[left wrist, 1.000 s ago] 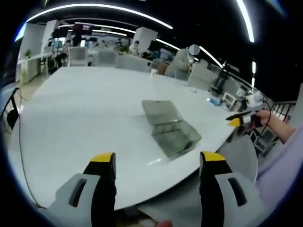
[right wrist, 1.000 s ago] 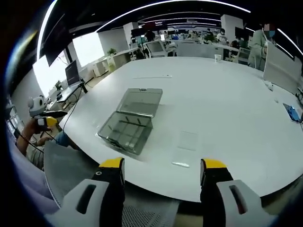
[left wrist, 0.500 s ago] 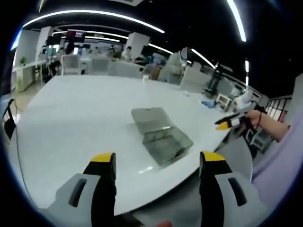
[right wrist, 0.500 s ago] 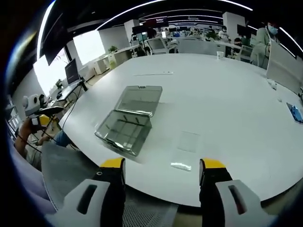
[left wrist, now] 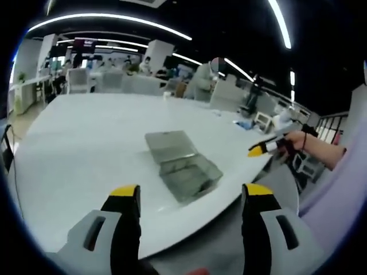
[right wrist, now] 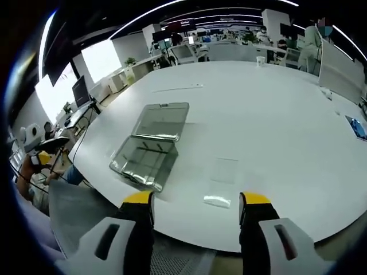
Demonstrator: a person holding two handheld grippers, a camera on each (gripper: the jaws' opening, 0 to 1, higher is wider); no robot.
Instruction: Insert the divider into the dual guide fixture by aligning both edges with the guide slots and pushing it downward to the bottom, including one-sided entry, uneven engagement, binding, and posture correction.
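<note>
Each handheld tool is a light grey moulded plastic gripper, the left gripper (left wrist: 191, 197) and the right gripper (right wrist: 196, 205) alike. Both have two black inner jaw faces capped with bright yellow tips and a dark oblong slot sunk into each grey outer shell. The person wears a pale lilac sleeve (left wrist: 338, 195) and a thin dark band (left wrist: 303, 139) at the wrist of the hand (left wrist: 293, 140) around the far tool's grip.

Bright ceiling light strips (left wrist: 103, 17) glare off the white table (right wrist: 275, 114); both views look soft and bend at the edges.
</note>
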